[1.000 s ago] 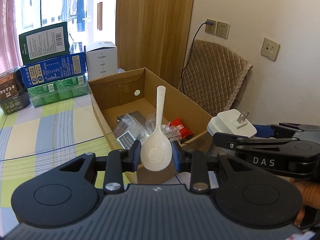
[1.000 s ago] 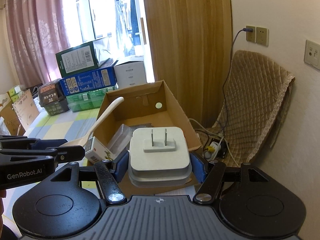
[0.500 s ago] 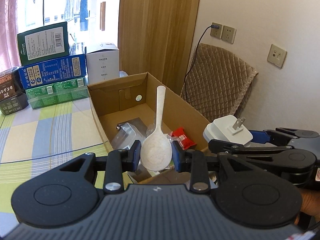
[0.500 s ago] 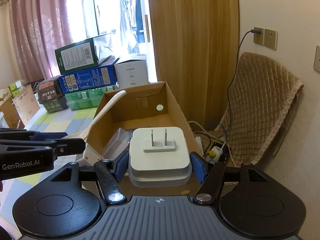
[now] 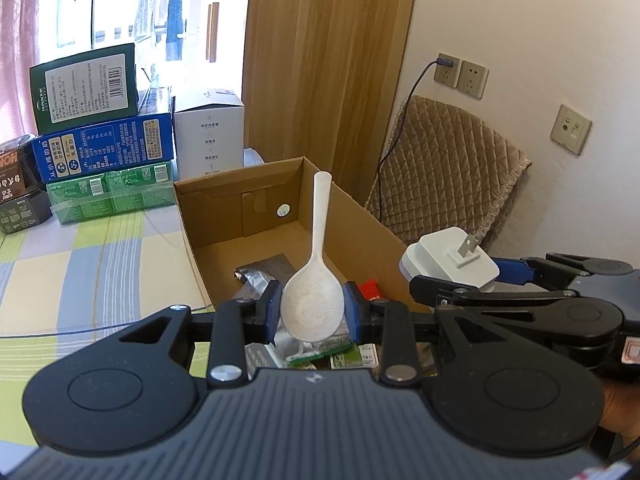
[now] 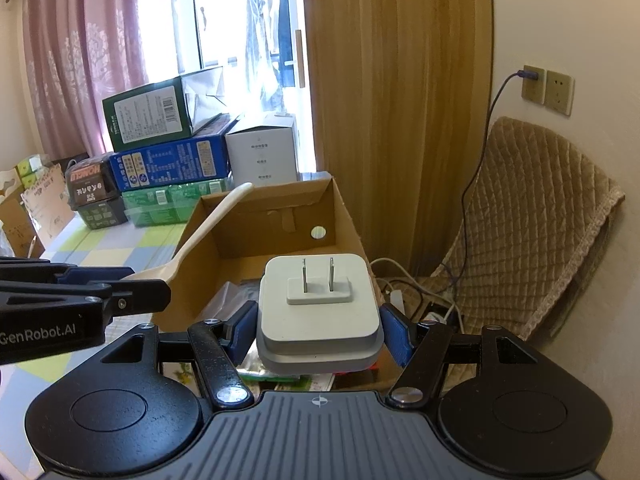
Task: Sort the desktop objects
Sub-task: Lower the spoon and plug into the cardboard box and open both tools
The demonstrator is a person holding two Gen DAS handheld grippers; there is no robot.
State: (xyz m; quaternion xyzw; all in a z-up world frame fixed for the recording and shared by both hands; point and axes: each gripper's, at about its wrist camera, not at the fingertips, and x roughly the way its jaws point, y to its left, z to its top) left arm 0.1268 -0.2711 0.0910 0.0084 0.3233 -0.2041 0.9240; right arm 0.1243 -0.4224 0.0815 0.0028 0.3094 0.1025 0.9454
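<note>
My left gripper (image 5: 312,312) is shut on the bowl of a white speckled spoon (image 5: 316,276), whose handle points up and away over an open cardboard box (image 5: 192,232). The box holds several small packets, a silver one (image 5: 264,270) and a red one (image 5: 368,286) among them. My right gripper (image 6: 319,330) is shut on a white plug adapter (image 6: 318,312) with its two prongs up, held above the near end of the same box (image 6: 344,216). In the left wrist view the right gripper (image 5: 456,276) and adapter (image 5: 448,260) sit to the right; in the right wrist view the spoon (image 6: 200,240) shows at left.
Stacked boxes, green (image 5: 84,84), blue (image 5: 104,148) and white (image 5: 210,136), stand behind the cardboard box on a checked tablecloth (image 5: 80,272). A quilted chair (image 6: 532,220) stands right of the table, with cables and a power strip (image 6: 424,308) on the floor. Wall sockets (image 5: 460,74) are behind.
Both grippers have moved forward over the cardboard box with the spoon and the adapter still held. The box's front edge has dropped out of sight below the left gripper.
</note>
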